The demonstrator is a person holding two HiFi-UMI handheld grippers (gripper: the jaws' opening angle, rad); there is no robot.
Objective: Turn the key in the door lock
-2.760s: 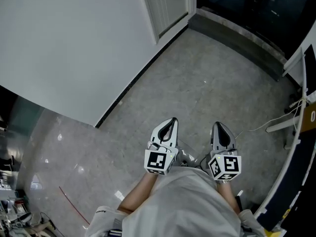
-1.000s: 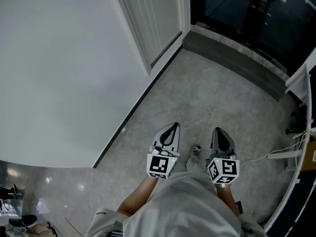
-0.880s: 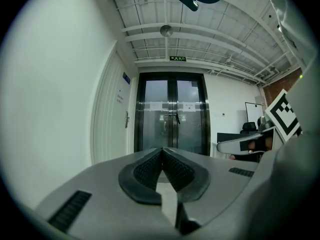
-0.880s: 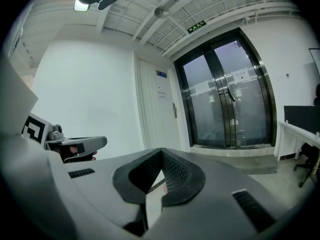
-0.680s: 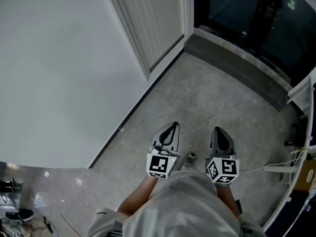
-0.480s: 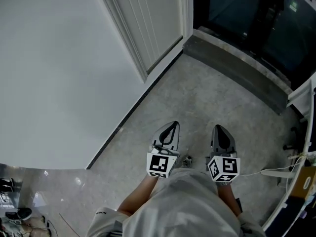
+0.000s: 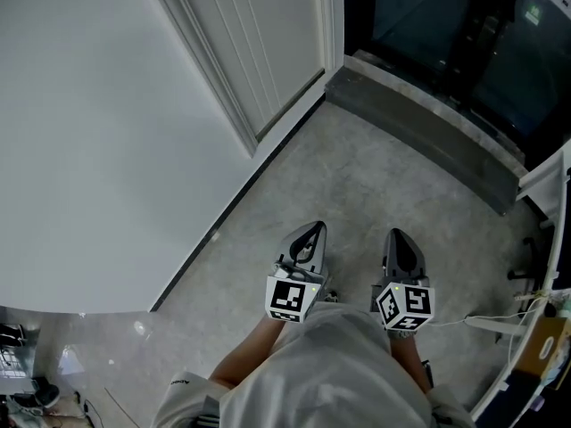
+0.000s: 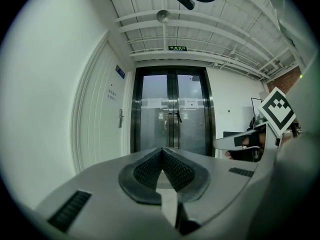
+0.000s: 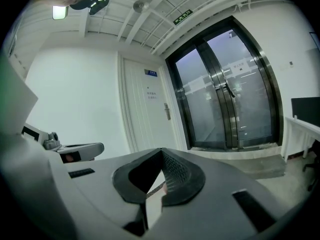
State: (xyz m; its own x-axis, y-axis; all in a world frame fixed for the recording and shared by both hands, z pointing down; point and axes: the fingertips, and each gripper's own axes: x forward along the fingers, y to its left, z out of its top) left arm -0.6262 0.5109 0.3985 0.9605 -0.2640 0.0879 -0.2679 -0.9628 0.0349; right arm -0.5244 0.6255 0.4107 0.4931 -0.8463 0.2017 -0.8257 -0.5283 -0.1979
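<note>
Entry: door lock, set by the lever handle (image 8: 120,118) of the white door (image 7: 259,43). The door stands in the wall along the left edge of the floor (image 7: 357,176), near the far corner beside the glass double doors (image 8: 172,111). Any key there is too small to make out. Also present: left tongs (image 7: 311,230) and right tongs (image 7: 398,236), both closed tight and gripping nothing. They are held side by side at the waist, well short of the door, judged a carrying posture for the approach.

Jaws pressed together with nothing between them, the right gripper (image 9: 161,156) faces a white door (image 9: 148,109) with a lever handle (image 9: 167,112), beside dark-framed glass double doors (image 9: 225,96). The left gripper (image 9: 92,148) juts in at left.
</note>
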